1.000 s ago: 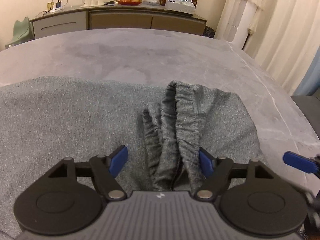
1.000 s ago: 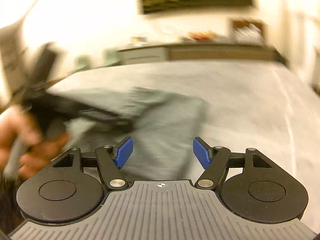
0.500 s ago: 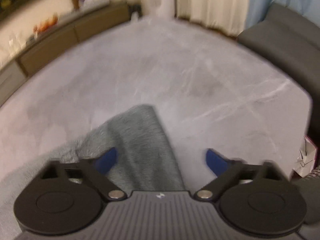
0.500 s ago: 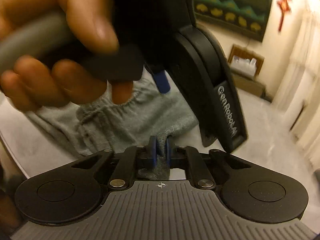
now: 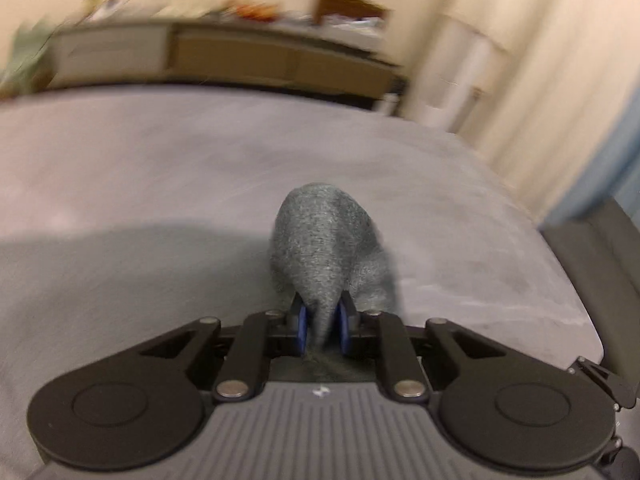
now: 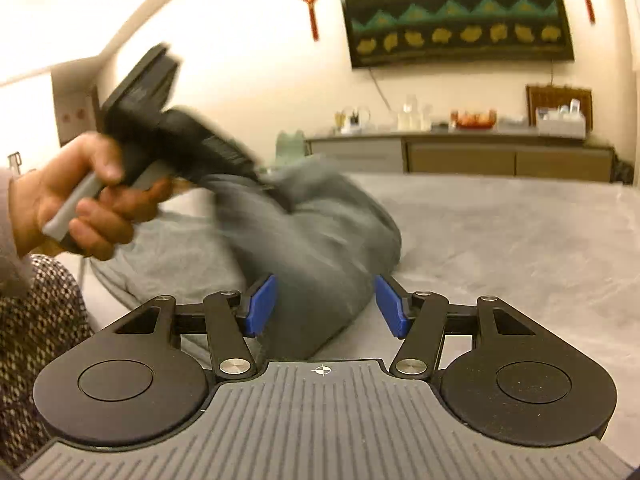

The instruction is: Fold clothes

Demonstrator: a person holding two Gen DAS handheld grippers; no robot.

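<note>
Clamped between the blue pads of the left gripper (image 5: 322,326) is a fold of the grey knitted garment (image 5: 326,248), which bulges up and forward from the narrow gap as a rounded hump over the grey marbled tabletop (image 5: 160,168). In the left wrist view the cloth runs back between the pads and under the gripper's body, so the grip is firm on the fabric.

From the right wrist view, the same gripper (image 6: 276,196) appears at upper left, blurred, held by the person's left hand (image 6: 76,204), its tip buried in the raised part of the garment (image 6: 320,248). The cloth hangs from that point down to the table in a thick, draped bundle (motion blur smears its upper edge).

Right gripper (image 6: 326,306) stands with its blue pads spread wide apart. The lower end of the bundle lies between them, just in front of the body; whether it touches either pad cannot be told.

Behind the table stand a long low sideboard (image 6: 460,156) and a dark wall hanging (image 6: 456,12).
</note>
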